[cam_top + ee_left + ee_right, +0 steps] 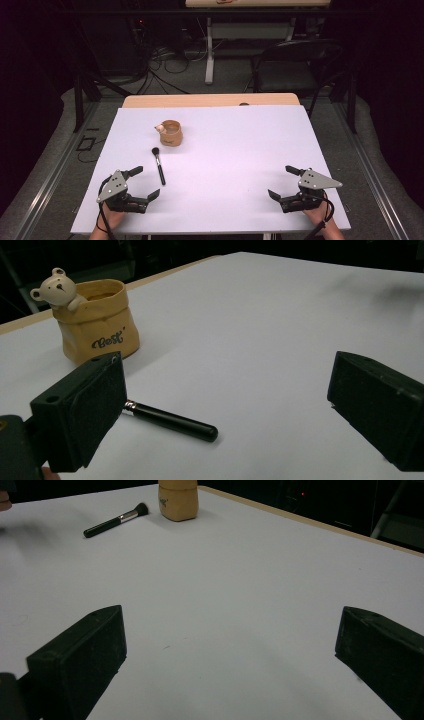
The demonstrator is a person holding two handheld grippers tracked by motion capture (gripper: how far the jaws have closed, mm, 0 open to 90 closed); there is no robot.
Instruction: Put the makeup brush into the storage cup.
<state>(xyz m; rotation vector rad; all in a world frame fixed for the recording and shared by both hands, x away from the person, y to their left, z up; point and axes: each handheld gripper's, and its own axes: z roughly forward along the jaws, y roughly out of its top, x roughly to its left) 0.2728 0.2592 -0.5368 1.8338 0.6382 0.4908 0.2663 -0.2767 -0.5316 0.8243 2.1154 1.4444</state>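
Nearest to the high camera, at the bottom of the frame, are the two hand-held grippers. Both have their jaws spread wide with nothing between them: the left gripper [141, 184] at the lower left, the right gripper [283, 182] at the lower right, each low over the white table sheet [240, 150].

Just above the left gripper, in the left half of the frame, lies the slim black makeup brush with a silver collar [158, 165]. Its long axis runs nearly up and down the picture, slightly slanted; the dark bristle head points to the upper left, toward the small tan bag-shaped ceramic pot [170, 133], and the handle end points down, toward the left gripper.

In the left gripper view the brush handle [172, 421] lies between the jaws, its head hidden behind the left jaw. This view also shows a little bear figure [57, 287] on the pot rim and the word "Best" on its side. In the right gripper view the whole brush [115, 520] shows at the upper left, far off.
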